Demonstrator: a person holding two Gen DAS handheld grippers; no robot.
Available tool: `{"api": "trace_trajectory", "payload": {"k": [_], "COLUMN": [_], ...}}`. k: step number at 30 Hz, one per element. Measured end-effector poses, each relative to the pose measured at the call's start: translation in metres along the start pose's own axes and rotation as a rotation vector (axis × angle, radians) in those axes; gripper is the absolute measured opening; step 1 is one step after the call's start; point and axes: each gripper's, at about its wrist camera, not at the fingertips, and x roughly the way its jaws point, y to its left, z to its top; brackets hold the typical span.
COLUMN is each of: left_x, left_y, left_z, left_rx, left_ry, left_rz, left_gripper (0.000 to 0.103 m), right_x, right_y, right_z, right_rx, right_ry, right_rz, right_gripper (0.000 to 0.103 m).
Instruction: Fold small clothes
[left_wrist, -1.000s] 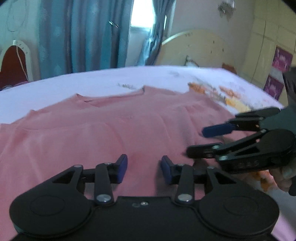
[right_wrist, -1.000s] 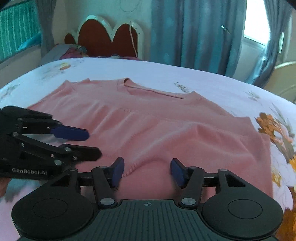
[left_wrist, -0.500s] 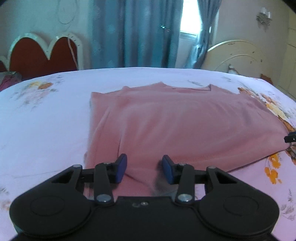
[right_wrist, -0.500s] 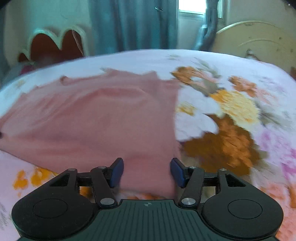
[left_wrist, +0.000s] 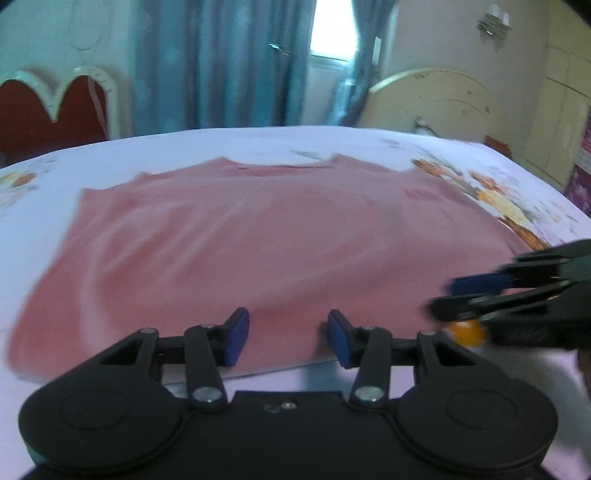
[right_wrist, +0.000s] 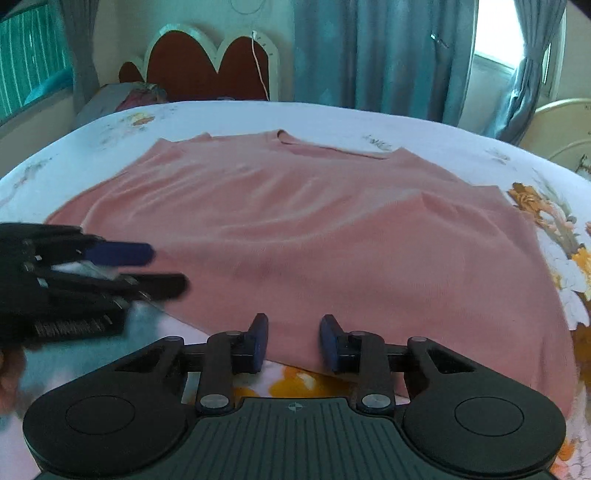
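Right wrist view: my right fingers (right_wrist: 290, 343) have just been narrowing, still apart, astride the near hem of the pink top (right_wrist: 314, 229), not pinching. Left fingers (left_wrist: 286, 341) spread at the same hem, further left. Top's long axis runs left-right; neckline far. Flowered bed sheet (right_wrist: 480, 158) underneath, blue curtains (right_wrist: 388, 55) beyond.

Floral bedsheet (right_wrist: 535, 177), blue curtains (right_wrist: 388, 55), red scalloped headboard (right_wrist: 210, 66), cream headboard (left_wrist: 432, 99), bright window (left_wrist: 328, 29)
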Motion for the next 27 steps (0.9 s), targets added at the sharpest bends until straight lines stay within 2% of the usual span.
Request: {"api": "trace_trajectory", "payload": {"k": [4, 6, 10, 12, 14, 17, 27], "left_x": [-0.018, -0.027, -0.04, -0.03, -0.033, -0.032, -0.027], "left_y": [0.05, 0.071, 0.085, 0.089, 0.09, 0.088, 0.086], "left_z": [-0.012, -0.016, -0.019, -0.019, -0.019, -0.02, -0.016], "left_rx": [-0.064, -0.103, -0.138, -0.159, -0.176, -0.153, -0.151], "left_ry": [-0.009, -0.018, -0.073, 0.008, -0.01, 0.004, 0.031], "left_rz": [0.115, 0.134, 0.161, 0.169, 0.169, 0.193, 0.216], "left_gripper": [0.045, 0.044, 0.045, 0.044, 0.044, 0.045, 0.045], "right_x": [-0.018, -0.027, -0.043, -0.049, -0.057, -0.048, -0.047], "right_y": [-0.052, -0.081, -0.123, -0.126, -0.122, -0.122, -0.126], "right_z": [-0.013, -0.02, -0.037, -0.039, -0.038, -0.041, -0.044], "right_rx": [0.076, 0.126, 0.193, 0.202, 0.199, 0.185, 0.197], "right_ry": [0.005, 0.016, 0.03, 0.023, 0.006, 0.032, 0.022], "right_rz": [-0.121, -0.184, -0.237, -0.218, -0.228, -0.234, -0.22], "right_gripper": [0.031, 0.031, 0.031, 0.031, 0.031, 0.031, 0.031]}}
